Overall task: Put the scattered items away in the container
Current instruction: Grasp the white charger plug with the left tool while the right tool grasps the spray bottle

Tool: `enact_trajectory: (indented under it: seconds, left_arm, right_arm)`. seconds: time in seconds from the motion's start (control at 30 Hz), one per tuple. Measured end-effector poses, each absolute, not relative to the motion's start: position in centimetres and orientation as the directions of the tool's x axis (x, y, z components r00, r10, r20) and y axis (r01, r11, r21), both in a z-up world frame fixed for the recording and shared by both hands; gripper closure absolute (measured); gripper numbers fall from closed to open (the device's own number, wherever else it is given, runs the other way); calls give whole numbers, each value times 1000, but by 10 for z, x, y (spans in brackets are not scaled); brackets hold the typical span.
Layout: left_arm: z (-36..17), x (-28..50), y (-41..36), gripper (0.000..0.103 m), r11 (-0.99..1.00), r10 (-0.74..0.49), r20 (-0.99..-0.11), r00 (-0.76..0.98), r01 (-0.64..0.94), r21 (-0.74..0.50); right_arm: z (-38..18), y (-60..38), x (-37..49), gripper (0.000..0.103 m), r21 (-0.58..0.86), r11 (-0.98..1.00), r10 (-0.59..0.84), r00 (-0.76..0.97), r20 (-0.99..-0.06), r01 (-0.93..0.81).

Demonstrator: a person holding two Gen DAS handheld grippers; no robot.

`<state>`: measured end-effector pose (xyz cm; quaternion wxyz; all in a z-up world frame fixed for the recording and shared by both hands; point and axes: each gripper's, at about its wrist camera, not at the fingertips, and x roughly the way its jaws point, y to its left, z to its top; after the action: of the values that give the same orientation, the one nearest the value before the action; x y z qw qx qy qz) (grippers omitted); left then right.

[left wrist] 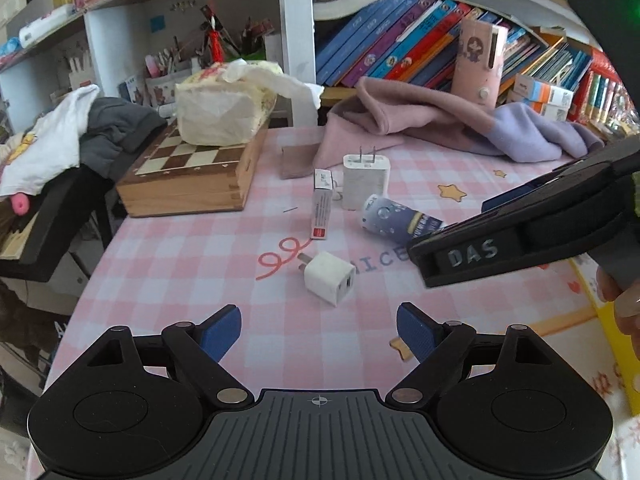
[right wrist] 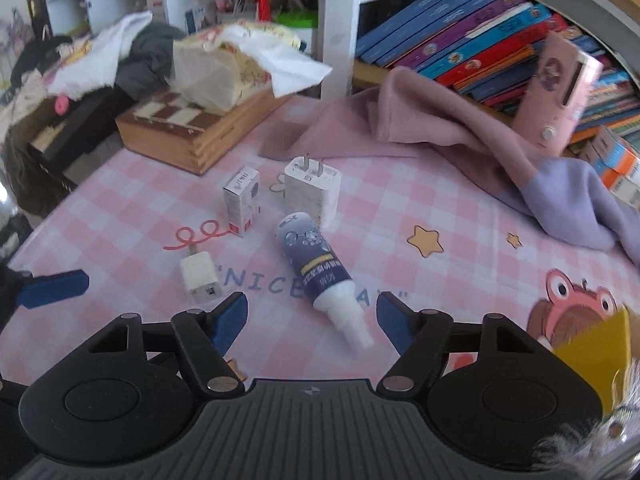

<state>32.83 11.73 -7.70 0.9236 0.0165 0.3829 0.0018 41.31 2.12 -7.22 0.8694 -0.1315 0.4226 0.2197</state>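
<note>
Left wrist view: left gripper (left wrist: 319,332) hangs over the pink checked table mat (left wrist: 180,264), jaws wide apart, nothing between the blue pads (left wrist: 219,332). Just ahead of it lies the small white plug adapter (left wrist: 329,277) on its side, prongs pointing left. Further back the tall white charger (left wrist: 365,181) stands upright with prongs up, the narrow white carton (left wrist: 322,204) lies just left of it, and the blue spray bottle (left wrist: 400,220) lies on its side to the right, partly hidden by the right gripper (left wrist: 520,248), which reaches in from the right edge. Wooden chessboard box (left wrist: 192,176) at back left with a tissue pack (left wrist: 224,108) on top; pink and lilac cloth (left wrist: 440,124) at back right before the bookshelf (left wrist: 420,40). Right wrist view: right gripper (right wrist: 312,320) has jaws apart, no pad pressing on anything; the white nozzle of the spray bottle (right wrist: 316,256) lies between the fingers, untouched. Plug adapter (right wrist: 199,276) sits just left of the left finger, carton (right wrist: 241,200) and charger (right wrist: 312,190) upright behind. A blue pad of the left gripper (right wrist: 54,286) pokes in at the left edge. A yellow corner (right wrist: 592,356) shows at lower right; cannot tell if it is the container.
</note>
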Motion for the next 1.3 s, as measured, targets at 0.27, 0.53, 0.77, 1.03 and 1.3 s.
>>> enact_trajectory:
  seconds: [0.27,0.53,0.77,1.03,1.3]
  left_arm:
    - [-96,368,119,37,1000,-3,-731,683,-6,-10]
    - [-108,386,118,42,999,20,-744,668,-41,-10]
    - [-109,386,116,68,999,39,-730,682,-44,12]
    - [-102,373,127,68,999,15,-726,688,-48,-26]
    - [-81,345,130,68,999,-12,-704,710,-27,-45]
  right_arm:
    - [-97,37,447,43,-83,839,252,518,-817,-538]
    - [-106,39,463,50,-62,835,260,491,-831,-547]
    - [-109,42,471,50,-18,823,300,462,-835,-568]
    - [-105,43,465,72,24,810,343,442,-829,-586]
    - [-79,27,439,72,81,827,393,468,-792,-556]
